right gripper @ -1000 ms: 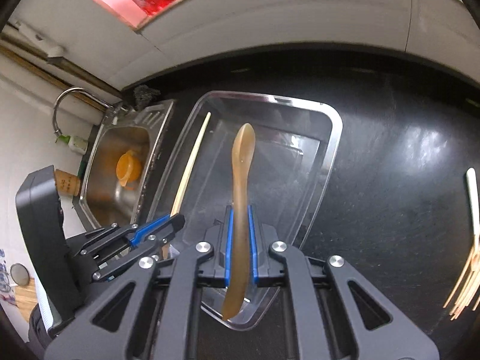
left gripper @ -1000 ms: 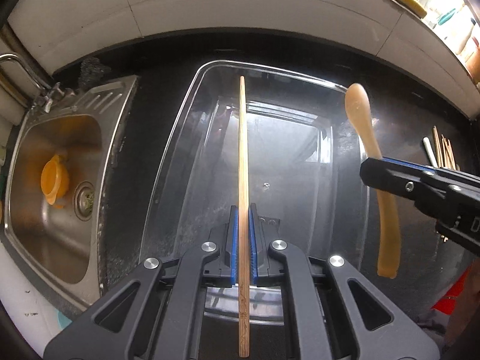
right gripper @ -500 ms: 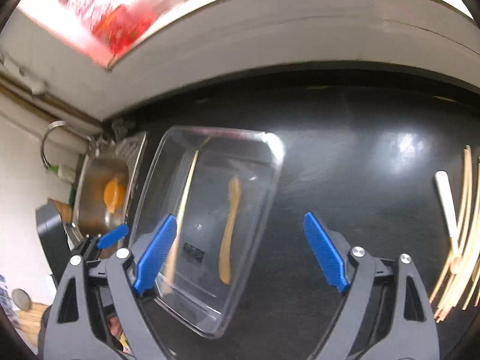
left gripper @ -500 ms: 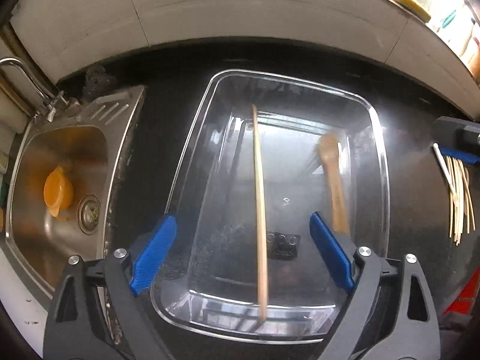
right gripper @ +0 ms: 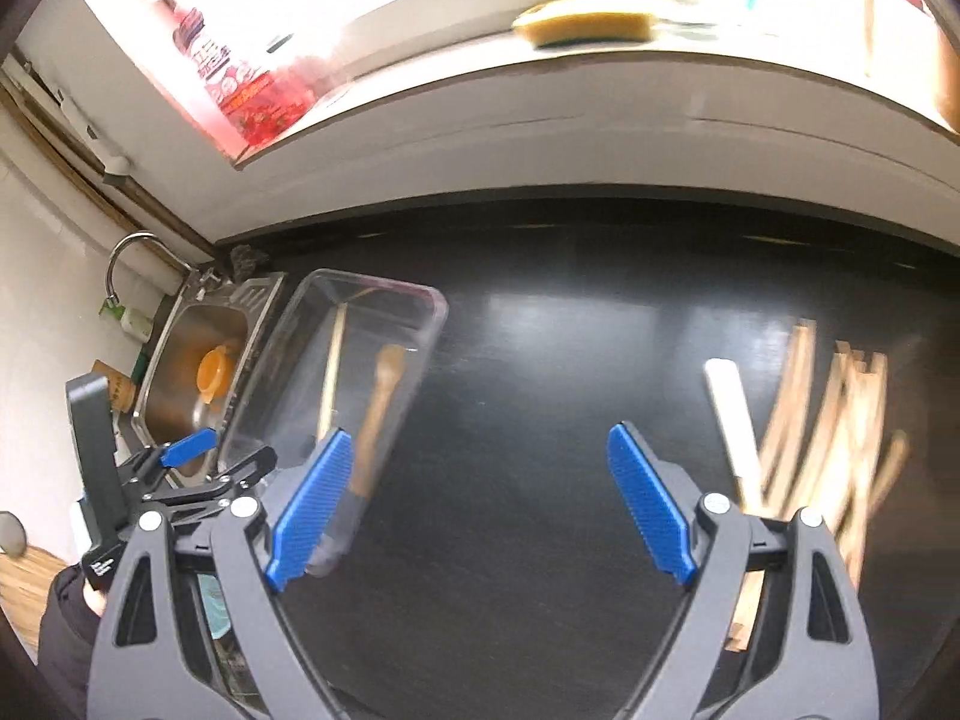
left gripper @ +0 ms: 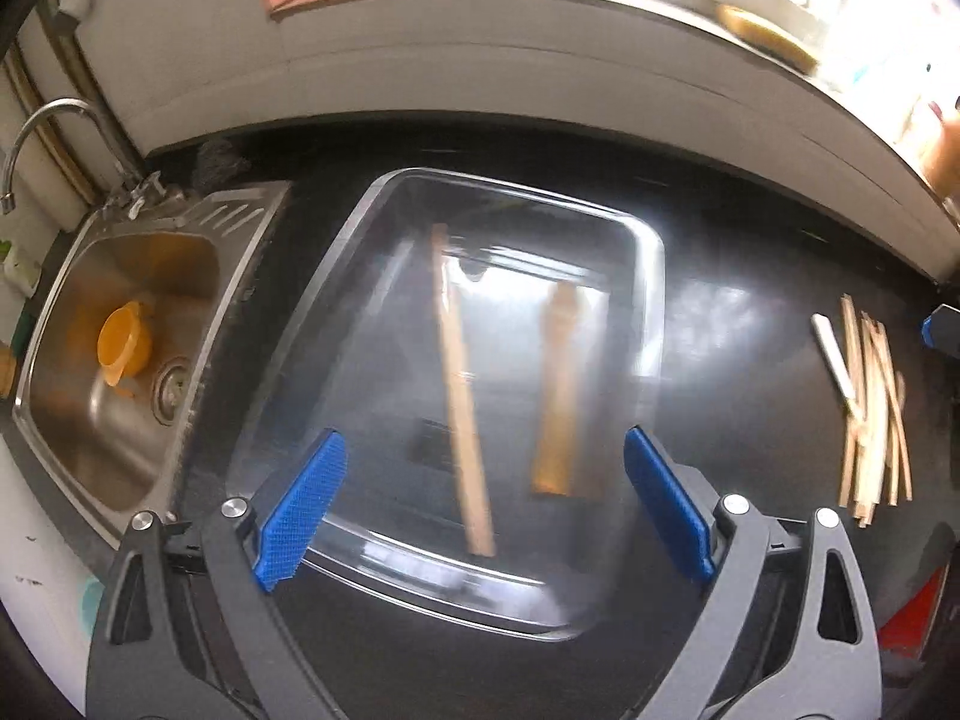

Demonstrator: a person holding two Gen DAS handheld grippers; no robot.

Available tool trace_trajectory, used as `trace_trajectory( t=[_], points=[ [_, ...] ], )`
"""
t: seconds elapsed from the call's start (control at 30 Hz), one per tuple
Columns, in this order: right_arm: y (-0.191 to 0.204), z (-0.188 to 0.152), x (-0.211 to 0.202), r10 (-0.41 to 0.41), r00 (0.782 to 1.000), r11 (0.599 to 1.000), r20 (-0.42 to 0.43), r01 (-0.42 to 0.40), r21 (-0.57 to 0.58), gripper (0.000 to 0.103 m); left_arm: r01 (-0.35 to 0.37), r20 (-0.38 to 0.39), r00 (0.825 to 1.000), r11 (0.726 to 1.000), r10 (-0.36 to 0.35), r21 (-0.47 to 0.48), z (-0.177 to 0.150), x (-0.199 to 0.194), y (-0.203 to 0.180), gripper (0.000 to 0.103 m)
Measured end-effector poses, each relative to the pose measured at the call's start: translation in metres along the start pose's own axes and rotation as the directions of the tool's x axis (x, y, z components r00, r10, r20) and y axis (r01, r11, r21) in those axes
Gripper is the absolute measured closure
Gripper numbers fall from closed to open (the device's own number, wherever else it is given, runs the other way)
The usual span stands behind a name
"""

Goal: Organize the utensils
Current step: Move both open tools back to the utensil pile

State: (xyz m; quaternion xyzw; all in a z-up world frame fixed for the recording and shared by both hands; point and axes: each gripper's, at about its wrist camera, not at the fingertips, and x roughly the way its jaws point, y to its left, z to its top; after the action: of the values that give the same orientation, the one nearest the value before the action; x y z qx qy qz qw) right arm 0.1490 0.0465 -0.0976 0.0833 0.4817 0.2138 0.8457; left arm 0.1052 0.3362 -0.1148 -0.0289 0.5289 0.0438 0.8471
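Observation:
A clear plastic bin (left gripper: 651,300) sits on the black counter. Inside it lie a wooden chopstick (left gripper: 459,384) and a tan spoon (left gripper: 558,384). My left gripper (left gripper: 480,504) is open and empty, above the bin's near end. In the right wrist view the bin (right gripper: 432,324) is at the left with the chopstick (right gripper: 331,372) and spoon (right gripper: 378,414) in it. My right gripper (right gripper: 480,510) is open and empty over bare counter. A pile of wooden chopsticks (right gripper: 840,414) with a white utensil (right gripper: 732,414) lies to its right; the pile also shows in the left wrist view (left gripper: 870,402).
A steel sink (left gripper: 120,324) with an orange cup (left gripper: 123,342) and a tap (left gripper: 54,132) is left of the bin. A white wall and a ledge with a yellow sponge (right gripper: 585,24) and a red pack (right gripper: 246,90) run behind the counter.
Both grippers opened and let go: the chopstick and spoon now lie in the bin. Both grippers have pulled back, and the right one has swung right toward the chopstick pile.

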Motion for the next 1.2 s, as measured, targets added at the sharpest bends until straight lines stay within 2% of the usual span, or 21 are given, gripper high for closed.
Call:
trace_trajectory(
  t=[0.1,0.2,0.33,0.57,0.73,0.97,1.2],
  points=[
    [-0.031,-0.011,-0.027,-0.04,0.999,0.999,0.03,0.04,-0.004,0.019,0.016,0.01,1.0,1.0,-0.016,0.012,-0.01,-0.013,-0.04,0.012],
    [-0.082,-0.032,-0.066,-0.116,0.991,0.993,0.063,0.116,0.006,0.019,0.06,0.02,0.998,0.998,-0.061,0.012,-0.02,-0.025,-0.082,0.011],
    [-0.152,-0.062,-0.105,-0.204,0.976,0.978,0.072,0.199,0.068,0.019,0.101,0.009,0.995,0.993,-0.101,0.061,-0.035,-0.03,-0.149,0.011],
    [-0.249,-0.107,-0.136,-0.257,0.966,0.948,0.039,0.244,0.205,0.019,0.133,-0.027,0.991,0.979,-0.13,0.156,-0.053,-0.025,-0.24,0.011],
    [-0.272,-0.117,-0.144,-0.261,0.965,0.944,0.038,0.247,0.217,0.019,0.133,-0.023,0.991,0.971,-0.132,0.197,-0.051,-0.025,-0.276,0.011],
    [-0.28,-0.116,-0.135,-0.258,0.966,0.945,0.018,0.248,0.215,0.019,0.127,-0.035,0.992,0.968,-0.122,0.215,-0.043,-0.017,-0.297,0.011],
    [-0.292,-0.094,-0.082,-0.29,0.955,0.906,-0.066,0.297,0.301,0.019,0.094,-0.097,0.992,0.988,-0.082,0.126,-0.01,0.042,-0.307,0.011]
  ],
)
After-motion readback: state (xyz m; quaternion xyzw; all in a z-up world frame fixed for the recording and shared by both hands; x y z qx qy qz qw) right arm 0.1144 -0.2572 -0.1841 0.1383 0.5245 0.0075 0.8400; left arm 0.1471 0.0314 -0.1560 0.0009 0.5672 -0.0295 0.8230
